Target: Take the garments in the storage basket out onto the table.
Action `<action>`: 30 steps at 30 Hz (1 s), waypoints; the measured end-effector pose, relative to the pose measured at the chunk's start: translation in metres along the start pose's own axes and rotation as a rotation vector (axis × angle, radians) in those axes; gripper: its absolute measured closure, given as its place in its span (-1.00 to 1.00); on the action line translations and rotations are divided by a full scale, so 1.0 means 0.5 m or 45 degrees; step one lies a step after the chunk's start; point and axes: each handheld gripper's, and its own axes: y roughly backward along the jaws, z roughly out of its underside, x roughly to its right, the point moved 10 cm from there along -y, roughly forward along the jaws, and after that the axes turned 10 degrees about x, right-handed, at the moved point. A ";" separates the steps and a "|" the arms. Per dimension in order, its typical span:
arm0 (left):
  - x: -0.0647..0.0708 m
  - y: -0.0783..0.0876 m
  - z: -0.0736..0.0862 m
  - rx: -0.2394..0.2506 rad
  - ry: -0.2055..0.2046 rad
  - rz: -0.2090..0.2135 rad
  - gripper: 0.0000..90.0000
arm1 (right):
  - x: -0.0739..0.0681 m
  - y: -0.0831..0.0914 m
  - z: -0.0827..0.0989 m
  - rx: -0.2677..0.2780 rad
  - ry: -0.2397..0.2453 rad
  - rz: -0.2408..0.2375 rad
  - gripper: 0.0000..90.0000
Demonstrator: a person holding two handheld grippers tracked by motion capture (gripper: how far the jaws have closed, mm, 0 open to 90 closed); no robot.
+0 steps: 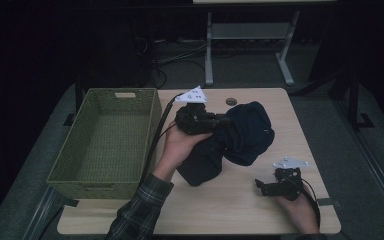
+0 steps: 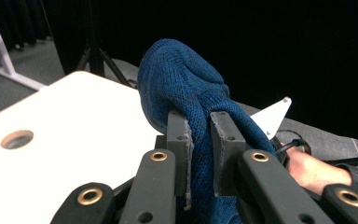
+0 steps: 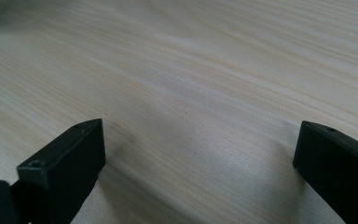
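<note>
A dark blue knitted garment (image 1: 240, 135) lies bunched on the middle of the wooden table (image 1: 280, 210). My left gripper (image 1: 222, 120) is shut on a fold of this knit cloth (image 2: 182, 84), which bulges above the pads (image 2: 179, 135) and hangs down between them. Near the table's front right corner, my right gripper (image 1: 261, 186) rests low over bare wood. Its jaws stand wide apart with nothing between them; the gripper (image 3: 198, 154) points at plain table surface (image 3: 191, 70).
A green woven basket (image 1: 65, 170) with nothing inside stands along the table's left side. A round cable hole (image 1: 231, 101) sits near the far edge. Beyond the table are a dark floor, cables and a white desk frame (image 1: 209, 55).
</note>
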 end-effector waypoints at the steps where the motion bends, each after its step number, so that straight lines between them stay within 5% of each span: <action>1: -0.002 -0.005 0.008 -0.001 0.013 0.001 0.77 | 0.000 0.000 0.000 0.000 0.000 -0.001 -0.96; 7: -0.030 -0.031 0.060 -0.018 0.100 -0.013 0.77 | 0.000 0.000 0.000 0.000 -0.002 -0.003 -0.96; 30: -0.153 -0.080 0.254 -0.209 0.252 -0.237 0.78 | 0.000 -0.001 0.001 -0.003 -0.003 0.000 -0.96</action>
